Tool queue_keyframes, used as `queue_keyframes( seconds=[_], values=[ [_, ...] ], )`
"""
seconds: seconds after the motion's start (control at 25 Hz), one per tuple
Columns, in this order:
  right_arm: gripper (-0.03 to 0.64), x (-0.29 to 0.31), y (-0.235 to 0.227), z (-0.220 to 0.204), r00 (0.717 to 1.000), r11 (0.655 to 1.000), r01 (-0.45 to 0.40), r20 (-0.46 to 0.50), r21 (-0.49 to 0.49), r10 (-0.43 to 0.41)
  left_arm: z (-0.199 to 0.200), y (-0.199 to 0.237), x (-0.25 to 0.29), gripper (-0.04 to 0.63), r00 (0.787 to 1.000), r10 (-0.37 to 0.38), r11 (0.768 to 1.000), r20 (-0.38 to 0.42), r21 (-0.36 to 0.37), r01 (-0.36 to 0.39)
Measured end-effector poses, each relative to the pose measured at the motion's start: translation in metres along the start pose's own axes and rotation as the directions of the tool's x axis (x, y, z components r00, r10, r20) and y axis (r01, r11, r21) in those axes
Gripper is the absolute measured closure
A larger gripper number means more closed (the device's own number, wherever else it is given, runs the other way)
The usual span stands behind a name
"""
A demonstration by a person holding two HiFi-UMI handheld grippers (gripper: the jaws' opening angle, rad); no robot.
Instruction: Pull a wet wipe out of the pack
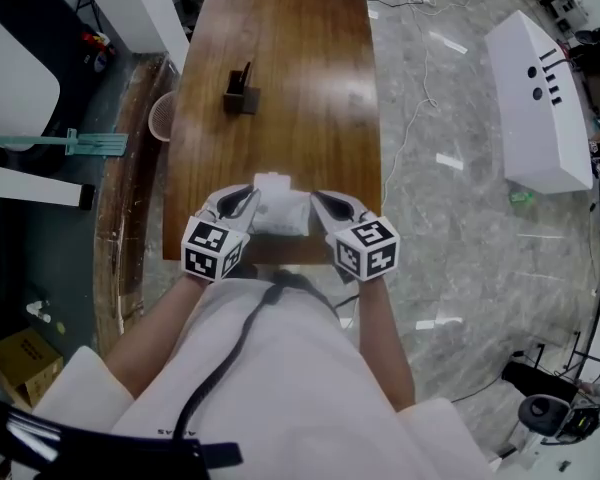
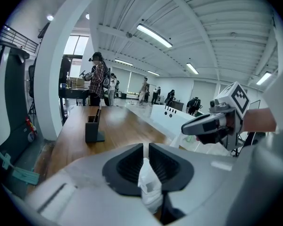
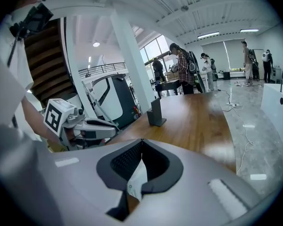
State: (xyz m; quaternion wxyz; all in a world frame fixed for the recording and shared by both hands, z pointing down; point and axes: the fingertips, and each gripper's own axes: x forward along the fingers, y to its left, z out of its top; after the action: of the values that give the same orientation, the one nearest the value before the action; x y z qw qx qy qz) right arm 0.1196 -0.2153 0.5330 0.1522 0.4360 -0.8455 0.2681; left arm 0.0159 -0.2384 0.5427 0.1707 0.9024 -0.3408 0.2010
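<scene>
Wet wipe pack (image 1: 278, 214), prob. soft & light, is pinched at its two ends by my left tongs (image 1: 243, 204) & right tongs (image 1: 325, 206).

Broad bare tabletop (image 1: 310, 118) ahead; only a dark holder (image 1: 242, 92) stands toward its far left

We have one brown wooden table (image 1: 310, 88), rectangular, glossy top with light glare near its right edge. Directly on it we see a dark holder (image 1: 242, 94), upright, left of centre in the far half, well clear of every edge, with a dark slim item standing in it; what that item is, we can't tell. The table stands on grey marbled floor (image 1: 460, 228).
</scene>
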Motion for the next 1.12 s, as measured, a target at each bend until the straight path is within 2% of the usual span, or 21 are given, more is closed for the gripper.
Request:
queue_keyframes(
  seconds=[0.56,0.8,1.12],
  values=[
    [0.606,-0.027,0.020,0.062,0.988,0.997,-0.004,0.151,-0.078,0.015,0.050,-0.004,-0.013,0.555,0.994,-0.013,1.000,0.113,0.004,0.012],
    [0.606,-0.045,0.033,0.099,0.964,0.994,0.004,0.263,-0.108,0.025,0.088,-0.003,-0.028,0.578,0.980,-0.006,1.000,0.197,0.006,0.005],
    [0.607,-0.061,0.039,0.126,0.925,0.994,0.028,0.380,-0.102,0.012,0.129,0.001,-0.045,0.589,0.957,-0.002,1.000,0.291,0.020,-0.005]
  ],
)
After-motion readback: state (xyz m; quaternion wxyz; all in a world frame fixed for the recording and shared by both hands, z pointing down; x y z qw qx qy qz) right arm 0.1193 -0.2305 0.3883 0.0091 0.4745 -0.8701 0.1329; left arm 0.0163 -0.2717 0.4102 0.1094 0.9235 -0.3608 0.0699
